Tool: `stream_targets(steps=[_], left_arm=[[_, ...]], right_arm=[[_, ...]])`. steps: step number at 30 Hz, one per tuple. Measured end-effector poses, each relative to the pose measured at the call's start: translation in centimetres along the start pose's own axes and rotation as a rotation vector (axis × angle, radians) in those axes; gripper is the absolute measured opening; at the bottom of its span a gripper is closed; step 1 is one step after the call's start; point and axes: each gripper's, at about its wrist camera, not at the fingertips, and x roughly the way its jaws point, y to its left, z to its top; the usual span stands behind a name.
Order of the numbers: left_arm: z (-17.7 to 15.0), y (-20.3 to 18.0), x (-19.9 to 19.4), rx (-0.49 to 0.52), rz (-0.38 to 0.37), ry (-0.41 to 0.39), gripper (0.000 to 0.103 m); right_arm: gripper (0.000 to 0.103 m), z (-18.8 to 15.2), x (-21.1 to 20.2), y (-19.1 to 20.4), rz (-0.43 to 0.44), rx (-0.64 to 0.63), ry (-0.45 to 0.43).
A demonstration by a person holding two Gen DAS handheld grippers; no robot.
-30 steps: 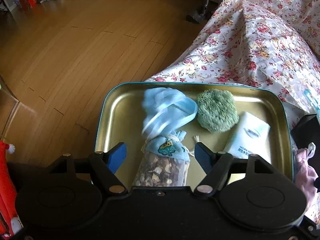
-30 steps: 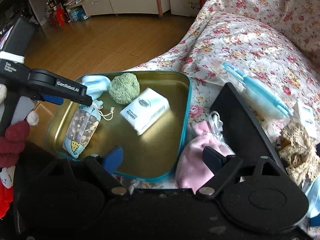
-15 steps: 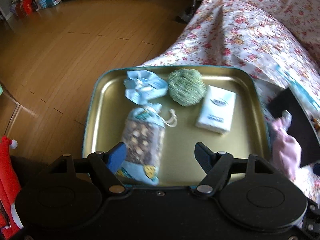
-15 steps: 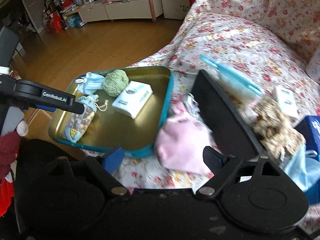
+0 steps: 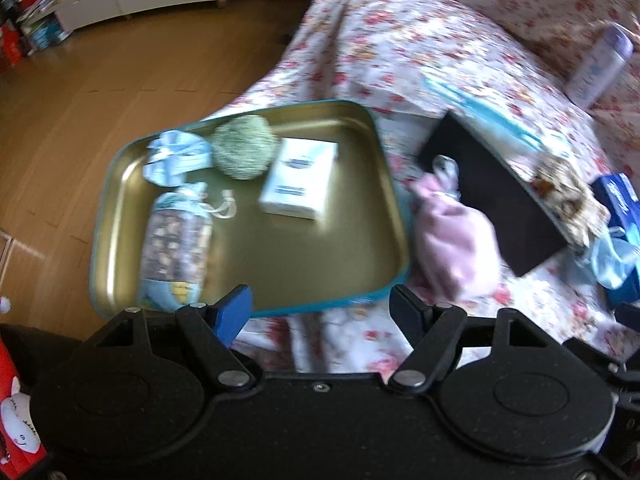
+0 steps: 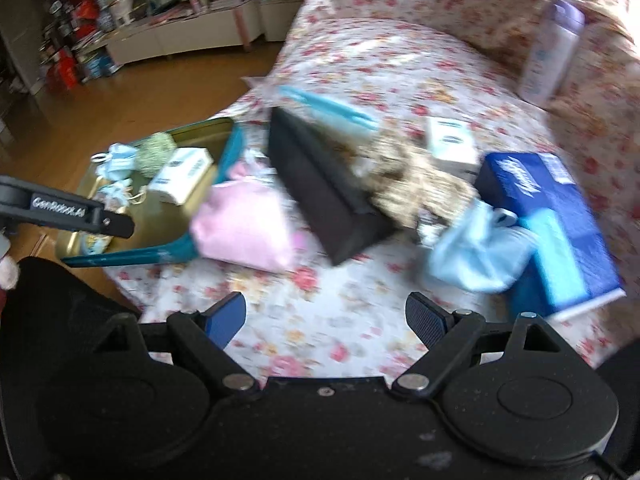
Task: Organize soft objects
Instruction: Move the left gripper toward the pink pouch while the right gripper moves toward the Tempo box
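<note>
While both my grippers, left (image 5: 320,304) and right (image 6: 326,314), hang with jaws apart and empty, the pink pouch (image 5: 454,236) lies on the bedspread (image 5: 400,40) just beside the tin (image 5: 394,204) at its three o'clock, long axis running eleven to five, tied neck toward eleven.

A gold tray (image 5: 356,216) with a teal rim, a pink pouch (image 5: 456,240) and a black box (image 5: 492,196) lie on rose-patterned cloth (image 5: 400,40).
</note>
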Motion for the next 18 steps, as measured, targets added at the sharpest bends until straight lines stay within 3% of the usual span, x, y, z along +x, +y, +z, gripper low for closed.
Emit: stream_targets(steps=[11,18], left_arm=[[-1.2,-5.8,0.5,0.077,-0.038,0.016,0.071],[-0.8,-7.5,1.3,0.098,-0.027,0.029,0.071]], right_arm=[[0.087,0.0,-1.9,-7.5,-0.134,0.147,-0.072],[0.087,1.7,-1.9,-10.7,-0.127,0.215,-0.114]])
